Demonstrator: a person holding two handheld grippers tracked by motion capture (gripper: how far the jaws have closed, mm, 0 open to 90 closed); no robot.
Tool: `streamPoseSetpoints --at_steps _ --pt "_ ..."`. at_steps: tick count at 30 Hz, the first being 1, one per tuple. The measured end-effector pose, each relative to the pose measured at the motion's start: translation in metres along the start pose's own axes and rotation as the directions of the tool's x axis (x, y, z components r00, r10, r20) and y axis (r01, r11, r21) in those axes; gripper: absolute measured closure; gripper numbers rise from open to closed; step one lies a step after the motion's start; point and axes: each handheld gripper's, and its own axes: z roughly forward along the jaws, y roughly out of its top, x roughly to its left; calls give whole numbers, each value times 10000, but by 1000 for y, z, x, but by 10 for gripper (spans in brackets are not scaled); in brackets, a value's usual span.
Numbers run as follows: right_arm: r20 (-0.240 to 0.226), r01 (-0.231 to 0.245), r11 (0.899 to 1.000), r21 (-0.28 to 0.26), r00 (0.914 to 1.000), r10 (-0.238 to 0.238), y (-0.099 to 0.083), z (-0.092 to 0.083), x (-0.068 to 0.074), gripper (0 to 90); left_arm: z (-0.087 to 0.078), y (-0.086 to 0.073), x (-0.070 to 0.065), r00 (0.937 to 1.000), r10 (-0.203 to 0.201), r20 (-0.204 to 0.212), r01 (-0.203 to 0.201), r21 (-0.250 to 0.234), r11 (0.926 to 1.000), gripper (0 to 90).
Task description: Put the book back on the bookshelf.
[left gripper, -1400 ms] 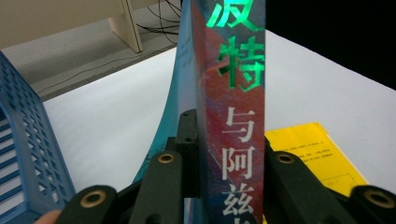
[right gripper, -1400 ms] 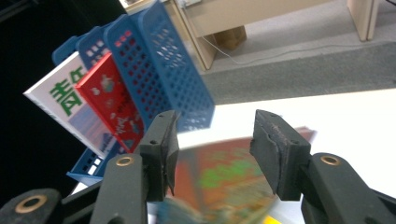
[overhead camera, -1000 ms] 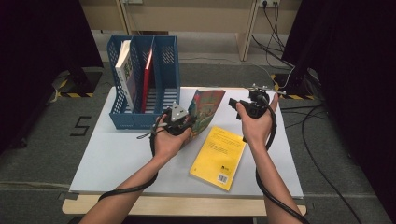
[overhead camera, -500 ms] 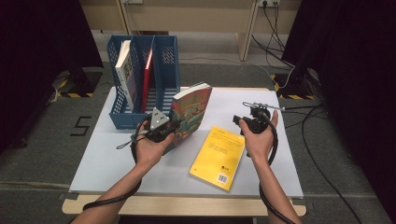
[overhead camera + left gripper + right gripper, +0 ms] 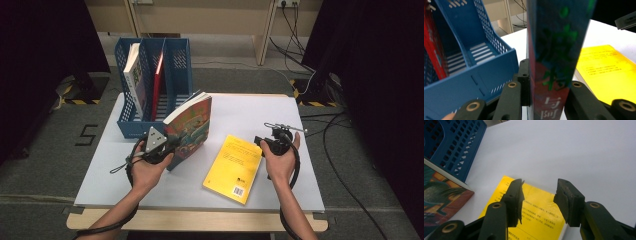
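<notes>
Left gripper (image 5: 159, 145): jaws clamped on the spine of the colourful book (image 5: 190, 130), held upright just before the blue file rack (image 5: 127, 127).
Right gripper (image 5: 538, 197): jaws apart, empty, above the yellow book (image 5: 235, 162) lying flat on the table (image 5: 280, 185).
Step (judged): filing the colourful book.
Next: lift it and line it up over the rack's empty right slot.
Rack contents: white-covered book (image 5: 134, 67) left, red book (image 5: 158, 80) middle.

white table (image 5: 240, 107) | grey carpet floor (image 5: 45, 150) with a "5" mark (image 5: 87, 135) | cables (image 5: 345, 125) at right
</notes>
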Motion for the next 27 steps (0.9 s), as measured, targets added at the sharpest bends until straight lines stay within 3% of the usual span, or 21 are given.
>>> streamPoseSetpoints --at_steps 6,9,18,27 --pt "83 -12 10000 -13 10000 12 -11 2 -7 569 -6 -10 6 9996 -267 -98 267 32 9996 741" --pt "77 -58 9999 -95 10000 58 -15 1 -9 569 -7 -13 7 9998 -125 -176 123 -116 9999 737" --pt "134 -153 9997 -201 9998 155 -24 -1 -15 568 -7 -15 8 9994 -291 -207 284 -308 9991 734" --pt "250 -247 9992 -308 9994 255 -34 -1 -22 561 -6 -17 8 9995 -176 -248 161 -565 9983 724"
